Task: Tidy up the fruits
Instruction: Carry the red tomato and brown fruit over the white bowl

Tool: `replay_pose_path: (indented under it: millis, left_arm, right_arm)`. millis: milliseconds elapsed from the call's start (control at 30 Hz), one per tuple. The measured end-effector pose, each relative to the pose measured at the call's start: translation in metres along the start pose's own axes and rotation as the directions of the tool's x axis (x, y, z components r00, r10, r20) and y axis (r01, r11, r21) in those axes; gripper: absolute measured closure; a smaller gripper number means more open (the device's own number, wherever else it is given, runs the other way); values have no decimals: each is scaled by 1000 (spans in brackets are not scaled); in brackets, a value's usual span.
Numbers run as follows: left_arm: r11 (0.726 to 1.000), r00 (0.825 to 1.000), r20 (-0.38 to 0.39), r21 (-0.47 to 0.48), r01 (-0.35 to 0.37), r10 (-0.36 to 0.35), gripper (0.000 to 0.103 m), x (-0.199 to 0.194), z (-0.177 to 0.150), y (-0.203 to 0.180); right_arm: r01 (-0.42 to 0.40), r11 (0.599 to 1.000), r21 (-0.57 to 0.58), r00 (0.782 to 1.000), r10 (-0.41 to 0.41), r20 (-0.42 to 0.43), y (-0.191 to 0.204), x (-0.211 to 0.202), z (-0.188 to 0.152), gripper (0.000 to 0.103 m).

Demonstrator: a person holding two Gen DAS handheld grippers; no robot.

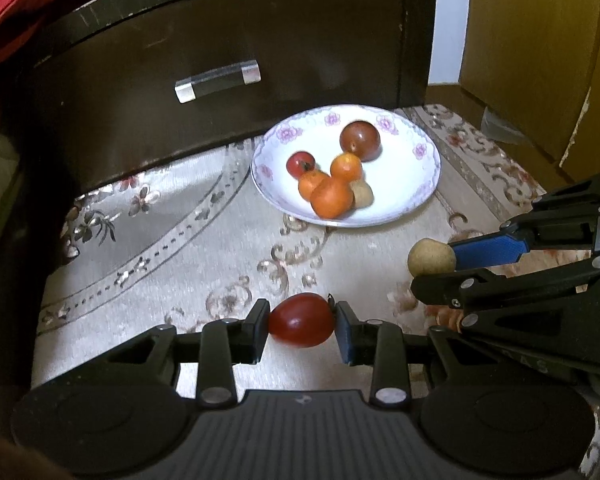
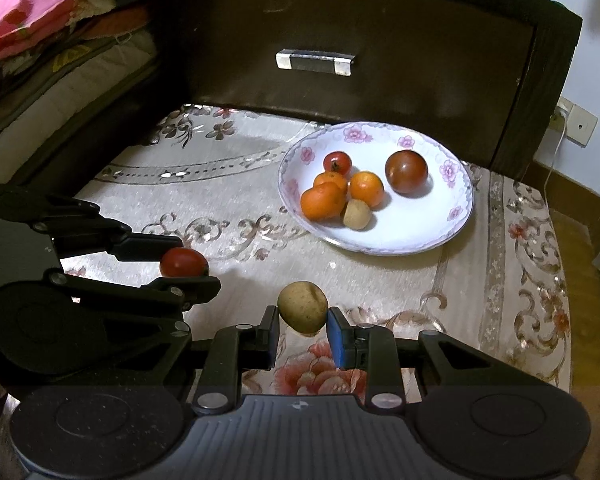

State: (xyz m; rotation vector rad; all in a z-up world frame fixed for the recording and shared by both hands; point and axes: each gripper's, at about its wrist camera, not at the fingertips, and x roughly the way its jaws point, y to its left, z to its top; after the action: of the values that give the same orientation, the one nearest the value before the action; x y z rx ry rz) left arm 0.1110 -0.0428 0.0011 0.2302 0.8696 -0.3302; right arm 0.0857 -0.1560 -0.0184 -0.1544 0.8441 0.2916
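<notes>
My left gripper (image 1: 302, 322) is shut on a small red tomato (image 1: 302, 320), held above the patterned cloth; the same tomato (image 2: 183, 263) shows at the left of the right wrist view. My right gripper (image 2: 303, 325) is shut on a round tan fruit (image 2: 303, 307), which appears at the right of the left wrist view as well (image 1: 431, 258). Ahead of both stands a white floral plate (image 1: 404, 208) (image 2: 416, 236) holding three oranges (image 2: 323, 200), a small red tomato (image 2: 337, 162), a large dark red tomato (image 2: 406, 171) and a tan fruit (image 2: 357, 214).
A dark wooden drawer front (image 2: 340, 20) with a clear handle (image 2: 316, 62) rises right behind the plate. Folded bedding (image 2: 40, 48) is stacked at the far left. A wooden cabinet (image 1: 540, 40) stands to the right, past the cloth's edge.
</notes>
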Motion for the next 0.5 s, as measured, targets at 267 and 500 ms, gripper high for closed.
replay_pose_path:
  millis: [267, 500]
  left_arm:
    - [1000, 1000, 30, 11, -1, 1, 63, 11, 26, 2]
    - [999, 999, 52, 38, -14, 12, 63, 32, 58, 1]
  right_arm:
    - [21, 1000, 12, 999, -21, 29, -13, 4, 21, 78]
    - [34, 999, 30, 998, -36, 47, -36, 17, 43, 78]
